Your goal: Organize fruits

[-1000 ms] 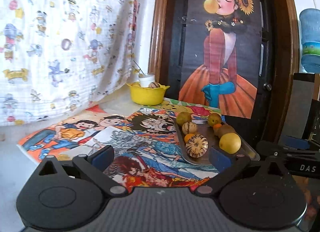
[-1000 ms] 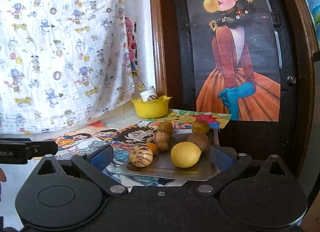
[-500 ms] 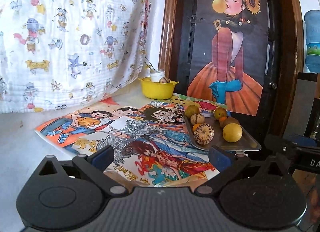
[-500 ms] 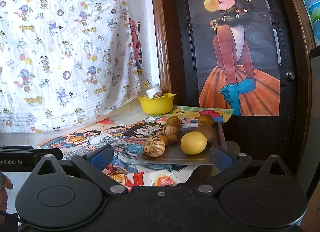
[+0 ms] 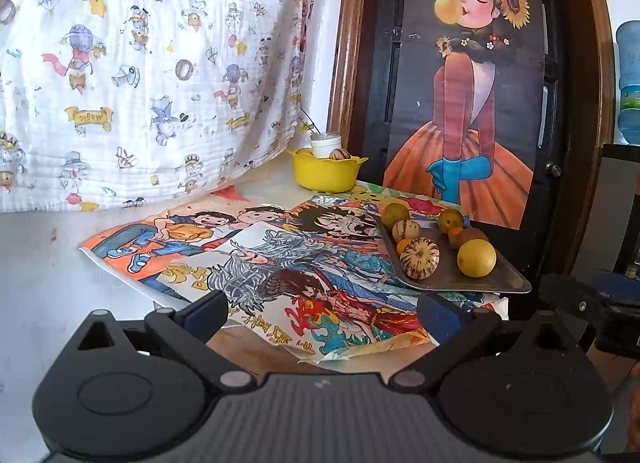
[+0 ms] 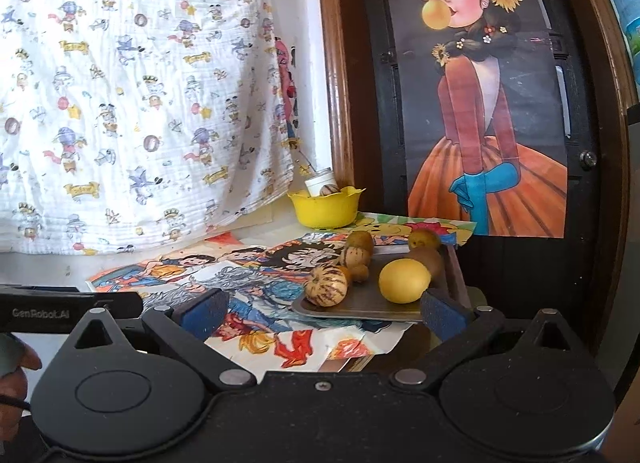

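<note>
White cartoon-print cloth (image 5: 132,75) hangs over the wall on the left. Dark door (image 6: 372,103) in a brown wooden frame (image 5: 344,43), poster of a girl in an orange dress (image 5: 468,103) on it. Blue water bottle (image 5: 628,79) far right. Bright daylight.

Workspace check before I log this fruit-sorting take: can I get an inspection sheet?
Surface: pale tabletop overlaid with cartoon posters.
Job's things: metal tray holding a lemon, a striped melon and several smaller fruits; yellow bowl at the back with a striped fruit inside.
Clutter: white jar in the bowl.
Grippers: left gripper and right gripper, jaws wide apart, empty, short of the tray.
Cables: nothing seen.
Surroundings: printed cloth, girl poster on a dark door, water bottle.
</note>
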The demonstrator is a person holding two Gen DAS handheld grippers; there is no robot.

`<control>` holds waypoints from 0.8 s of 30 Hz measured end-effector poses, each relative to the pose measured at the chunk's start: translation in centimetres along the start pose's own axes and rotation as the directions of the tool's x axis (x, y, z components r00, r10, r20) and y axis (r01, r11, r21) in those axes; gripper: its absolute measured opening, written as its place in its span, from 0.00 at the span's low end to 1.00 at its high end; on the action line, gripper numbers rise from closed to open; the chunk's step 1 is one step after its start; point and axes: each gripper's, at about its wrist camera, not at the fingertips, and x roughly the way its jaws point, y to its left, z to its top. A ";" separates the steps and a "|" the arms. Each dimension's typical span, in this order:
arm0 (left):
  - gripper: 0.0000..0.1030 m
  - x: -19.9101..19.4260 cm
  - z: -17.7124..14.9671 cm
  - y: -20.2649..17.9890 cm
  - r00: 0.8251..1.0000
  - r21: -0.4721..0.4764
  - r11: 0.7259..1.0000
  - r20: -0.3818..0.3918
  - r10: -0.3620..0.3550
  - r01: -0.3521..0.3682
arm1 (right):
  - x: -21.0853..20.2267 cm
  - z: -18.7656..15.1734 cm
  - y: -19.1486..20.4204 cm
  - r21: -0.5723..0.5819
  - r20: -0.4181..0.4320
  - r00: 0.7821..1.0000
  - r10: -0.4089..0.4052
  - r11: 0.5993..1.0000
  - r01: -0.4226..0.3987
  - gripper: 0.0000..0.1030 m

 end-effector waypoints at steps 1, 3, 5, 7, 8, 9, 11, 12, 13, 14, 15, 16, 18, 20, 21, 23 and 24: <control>0.99 0.0 -0.1 0.1 1.000 -0.002 1.000 -0.001 0.000 0.000 | 0.0 -0.2 0.2 -0.004 0.001 1.000 0.004 1.000 -0.004 0.99; 0.99 0.1 -0.3 0.2 1.000 -0.003 1.000 -0.004 0.001 -0.001 | 0.0 -0.5 0.5 -0.013 0.004 1.000 0.009 1.000 -0.009 0.99; 0.99 0.3 -0.4 0.3 1.000 -0.004 1.000 -0.009 0.005 -0.005 | 0.1 -0.7 0.8 -0.019 0.004 1.000 0.015 1.000 -0.015 0.99; 0.99 0.5 -0.6 0.5 1.000 -0.008 1.000 -0.016 0.008 -0.008 | 0.2 -0.8 1.0 -0.024 0.006 1.000 0.017 1.000 -0.017 0.99; 0.99 0.6 -0.7 0.6 1.000 -0.011 1.000 -0.018 0.009 -0.009 | 0.2 -0.9 1.1 -0.025 0.007 1.000 0.016 1.000 -0.016 0.99; 0.99 0.6 -0.7 0.7 1.000 -0.014 1.000 -0.020 0.009 -0.009 | 0.2 -1.0 1.1 -0.025 0.009 1.000 0.015 1.000 -0.015 0.99; 0.99 0.8 -0.8 0.8 1.000 -0.018 1.000 -0.022 0.009 -0.010 | 0.2 -1.0 1.1 -0.022 0.013 1.000 0.014 1.000 -0.014 0.99; 0.99 0.8 -0.8 0.8 1.000 -0.019 1.000 -0.023 0.009 -0.010 | 0.3 -1.0 1.1 -0.020 0.014 1.000 0.012 1.000 -0.012 0.99; 0.99 0.9 -0.8 0.9 1.000 -0.020 1.000 -0.023 0.010 -0.010 | 0.3 -1.0 1.1 -0.019 0.015 1.000 0.011 1.000 -0.010 0.99; 0.99 1.0 -0.8 0.9 1.000 -0.021 1.000 -0.024 0.010 -0.010 | 0.4 -1.0 1.1 -0.017 0.015 1.000 0.008 1.000 -0.008 0.99; 0.99 1.0 -0.8 1.0 1.000 -0.022 1.000 -0.024 0.010 -0.011 | 0.4 -1.0 1.0 -0.016 0.017 1.000 0.007 1.000 -0.007 0.99; 1.00 1.0 -0.9 1.0 1.000 -0.022 1.000 -0.024 0.011 -0.012 | 0.4 -1.0 1.0 -0.015 0.018 1.000 0.007 1.000 -0.006 0.99; 0.99 1.0 -0.9 1.0 1.000 -0.022 1.000 -0.024 0.011 -0.011 | 0.3 -1.1 1.0 -0.013 0.021 1.000 0.006 1.000 -0.005 0.99; 0.99 1.0 -0.9 1.0 1.000 -0.022 1.000 -0.024 0.011 -0.012 | 0.3 -1.1 1.0 -0.014 0.021 1.000 0.006 1.000 -0.006 0.99; 0.99 1.0 -0.9 1.0 1.000 -0.022 1.000 -0.024 0.012 -0.012 | 0.3 -1.1 1.0 -0.014 0.021 1.000 0.006 1.000 -0.006 0.99; 0.99 1.0 -0.9 1.0 1.000 -0.022 1.000 -0.023 0.011 -0.012 | 0.3 -1.1 1.0 -0.013 0.021 1.000 0.006 1.000 -0.006 0.99; 0.99 1.0 -0.9 1.0 1.000 -0.022 1.000 -0.023 0.012 -0.012 | 0.3 -1.1 1.0 -0.013 0.021 1.000 0.006 1.000 -0.006 0.99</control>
